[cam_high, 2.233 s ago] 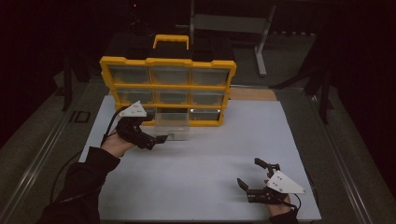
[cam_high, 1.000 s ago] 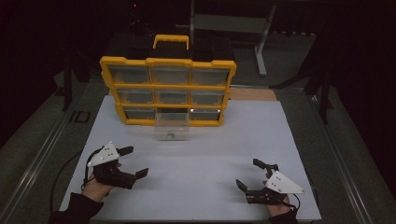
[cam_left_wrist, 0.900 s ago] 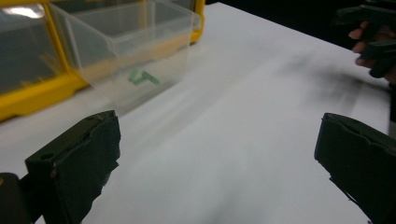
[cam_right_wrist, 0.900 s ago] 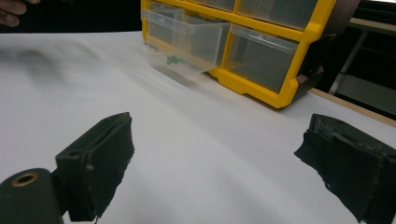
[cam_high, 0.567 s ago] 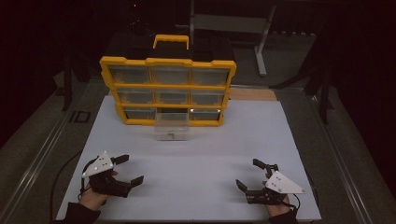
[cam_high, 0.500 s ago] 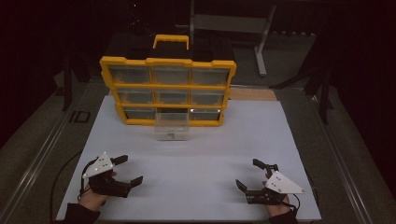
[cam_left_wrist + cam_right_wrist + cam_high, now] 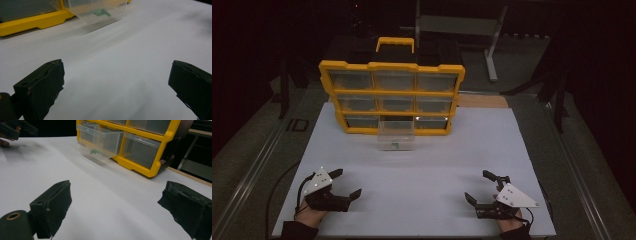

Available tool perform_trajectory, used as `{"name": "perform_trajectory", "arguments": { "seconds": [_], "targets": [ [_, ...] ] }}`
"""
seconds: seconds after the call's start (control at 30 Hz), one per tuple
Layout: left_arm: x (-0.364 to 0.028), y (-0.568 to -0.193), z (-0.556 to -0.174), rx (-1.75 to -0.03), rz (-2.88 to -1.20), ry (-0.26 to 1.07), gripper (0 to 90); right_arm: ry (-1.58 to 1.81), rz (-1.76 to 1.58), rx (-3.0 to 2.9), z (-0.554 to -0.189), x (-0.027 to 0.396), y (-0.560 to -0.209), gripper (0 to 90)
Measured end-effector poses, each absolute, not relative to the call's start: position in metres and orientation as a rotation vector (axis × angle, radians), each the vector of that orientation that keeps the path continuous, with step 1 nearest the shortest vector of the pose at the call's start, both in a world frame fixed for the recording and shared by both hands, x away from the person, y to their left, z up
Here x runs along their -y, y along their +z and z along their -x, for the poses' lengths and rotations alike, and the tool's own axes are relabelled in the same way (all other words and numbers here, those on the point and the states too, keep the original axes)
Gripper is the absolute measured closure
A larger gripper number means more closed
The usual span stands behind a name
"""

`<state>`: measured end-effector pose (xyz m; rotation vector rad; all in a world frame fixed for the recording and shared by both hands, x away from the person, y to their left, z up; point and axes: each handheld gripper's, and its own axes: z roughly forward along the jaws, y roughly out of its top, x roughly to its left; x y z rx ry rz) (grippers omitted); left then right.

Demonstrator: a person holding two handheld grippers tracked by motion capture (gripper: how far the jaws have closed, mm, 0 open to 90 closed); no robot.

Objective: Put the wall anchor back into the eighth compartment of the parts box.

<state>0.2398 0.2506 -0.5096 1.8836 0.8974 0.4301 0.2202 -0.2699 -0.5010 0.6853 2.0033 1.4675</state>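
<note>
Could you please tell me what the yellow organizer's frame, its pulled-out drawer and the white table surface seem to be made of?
Organizer frame: likely moulded plastic, opaque yellow with a slight sheen and rounded edges.
Pulled-out drawer: apparently clear, faintly frosted plastic; a small green part shows through its wall.
White table surface: smooth and matte with soft shadows; whether board, laminate or a sheet cannot be told.

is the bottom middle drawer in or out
Out. The clear drawer juts forward from the yellow organizer onto the table, a small green part inside; the other drawers sit flush.
</note>
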Motion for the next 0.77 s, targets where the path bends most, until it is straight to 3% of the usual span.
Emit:
{"name": "perform_trajectory", "arguments": {
  "seconds": [0.77],
  "targets": [
    [-0.2449, -0.5104, -0.2362, -0.895, -1.887, 0.509, 0.0, 1.456, -0.694, -2.015, -0.2212, 0.2689, -0.5024, 8.3]
  ]
}}
